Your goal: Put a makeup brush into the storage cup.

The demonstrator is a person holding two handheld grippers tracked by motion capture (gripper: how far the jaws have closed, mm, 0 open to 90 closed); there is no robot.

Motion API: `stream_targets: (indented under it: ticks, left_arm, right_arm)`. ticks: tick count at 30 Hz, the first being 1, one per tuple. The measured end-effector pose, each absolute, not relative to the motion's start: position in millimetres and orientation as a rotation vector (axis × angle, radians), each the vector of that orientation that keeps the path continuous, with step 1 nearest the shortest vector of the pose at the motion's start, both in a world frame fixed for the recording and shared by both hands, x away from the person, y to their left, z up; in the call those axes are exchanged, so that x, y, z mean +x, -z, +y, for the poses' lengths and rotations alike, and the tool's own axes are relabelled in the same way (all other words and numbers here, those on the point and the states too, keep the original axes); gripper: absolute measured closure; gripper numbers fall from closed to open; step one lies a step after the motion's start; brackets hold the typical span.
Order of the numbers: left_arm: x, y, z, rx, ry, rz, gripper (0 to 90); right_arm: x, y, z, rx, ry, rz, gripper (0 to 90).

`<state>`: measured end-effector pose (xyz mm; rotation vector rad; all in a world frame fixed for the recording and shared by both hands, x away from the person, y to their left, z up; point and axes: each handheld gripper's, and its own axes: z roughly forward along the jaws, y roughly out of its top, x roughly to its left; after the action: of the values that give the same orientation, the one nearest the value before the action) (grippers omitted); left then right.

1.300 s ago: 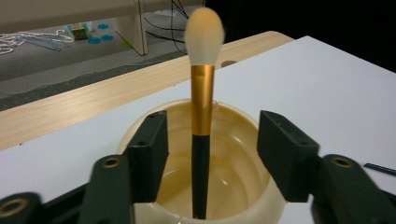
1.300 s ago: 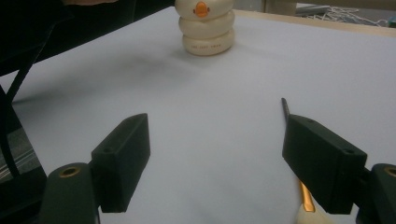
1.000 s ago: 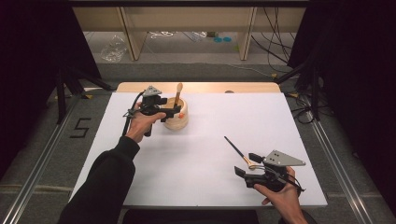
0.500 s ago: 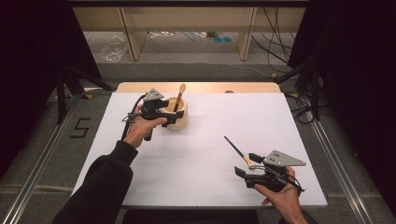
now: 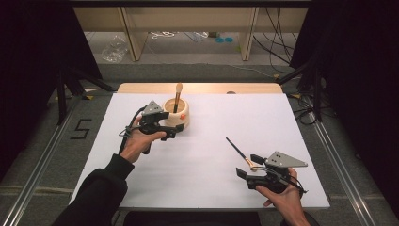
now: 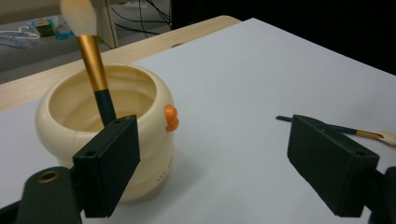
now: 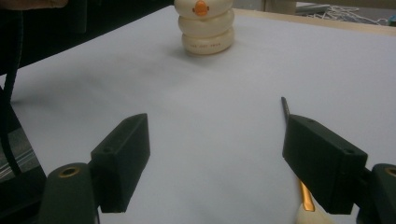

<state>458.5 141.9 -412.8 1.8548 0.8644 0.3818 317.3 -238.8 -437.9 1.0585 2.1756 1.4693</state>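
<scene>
Your left gripper [image 5: 175, 132] has just been opening its jaws, with nothing between them, and has pulled back from the cream pot [image 5: 177, 114] toward you. One brush [image 5: 177, 95] now stands in the pot. Your right gripper [image 5: 248, 174] has stayed put, jaws wide apart, just beside the other brush [image 5: 239, 151] lying on the white table [image 5: 211, 122].

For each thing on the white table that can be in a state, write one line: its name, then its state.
Cream pot: upright, open-topped, one brush inside.
Brush in pot: leaning on the rim, bristles up, free of both tools.
Second brush: lying flat on the table, not gripped.
Left tool: jaws have just been opening, now open, nothing between them, beside the pot.
Right tool: open, empty, next to the lying brush's bristle end.
</scene>
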Motion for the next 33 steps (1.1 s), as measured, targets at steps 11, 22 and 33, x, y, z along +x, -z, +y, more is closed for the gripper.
stream_targets:
  ticks: [11,22,33]
  left_arm:
    - [438.9,416.4,138.7,1.854,-0.381,0.832,17.0]
    - [414.3,428.2,138.2,1.877,-0.35,0.829,17.0]
    - [393.4,433.7,139.6,1.89,-0.359,0.807,17.0]
  right_arm:
    - [319.3,439.2,-241.2,1.045,-1.466,2.155,24.1]
    - [317.7,437.3,-243.1,1.06,-1.432,2.178,24.1]
    - [317.4,439.4,-242.8,1.064,-1.476,2.167,24.0]
